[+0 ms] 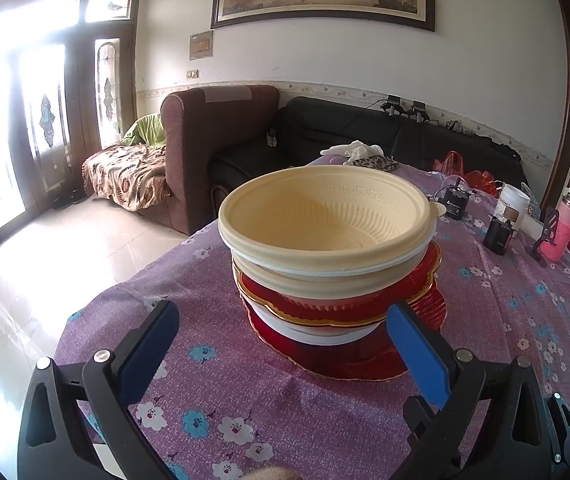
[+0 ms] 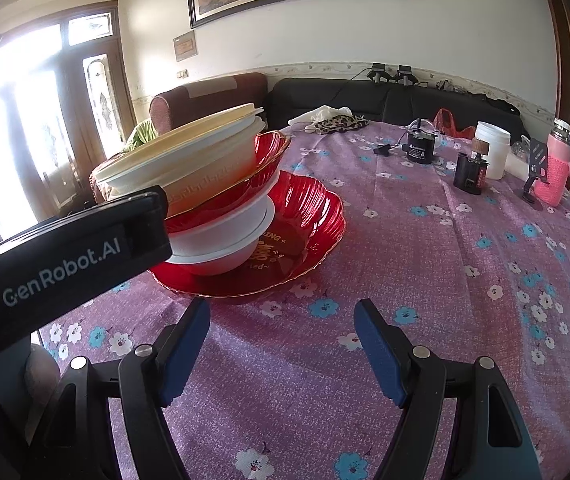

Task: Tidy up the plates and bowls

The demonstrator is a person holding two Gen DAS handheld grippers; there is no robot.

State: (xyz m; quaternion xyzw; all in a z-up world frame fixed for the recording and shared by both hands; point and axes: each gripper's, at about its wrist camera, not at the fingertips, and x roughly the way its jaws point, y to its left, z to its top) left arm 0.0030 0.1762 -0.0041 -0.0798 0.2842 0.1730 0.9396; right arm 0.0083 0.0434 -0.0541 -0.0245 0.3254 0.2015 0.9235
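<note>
A stack stands on the purple flowered tablecloth (image 1: 245,408). From the bottom up it is a large red plate (image 1: 349,360), a white bowl (image 1: 317,332), a smaller red plate (image 1: 425,276) and cream bowls (image 1: 325,224) nested on top. The same stack shows in the right wrist view: red plate (image 2: 309,216), white bowl (image 2: 225,248), cream bowls (image 2: 189,160). My left gripper (image 1: 281,332) is open, its blue pads either side of the stack's base, not touching. It also shows in the right wrist view as a black finger (image 2: 85,252). My right gripper (image 2: 283,336) is open and empty, just right of the stack.
At the table's far right stand a black jar (image 2: 421,148), a white tub (image 2: 493,152), a small black device (image 2: 471,174) and a pink-sleeved bottle (image 2: 557,168). A leopard-print cloth (image 2: 337,124) lies at the far edge. Sofas stand behind the table.
</note>
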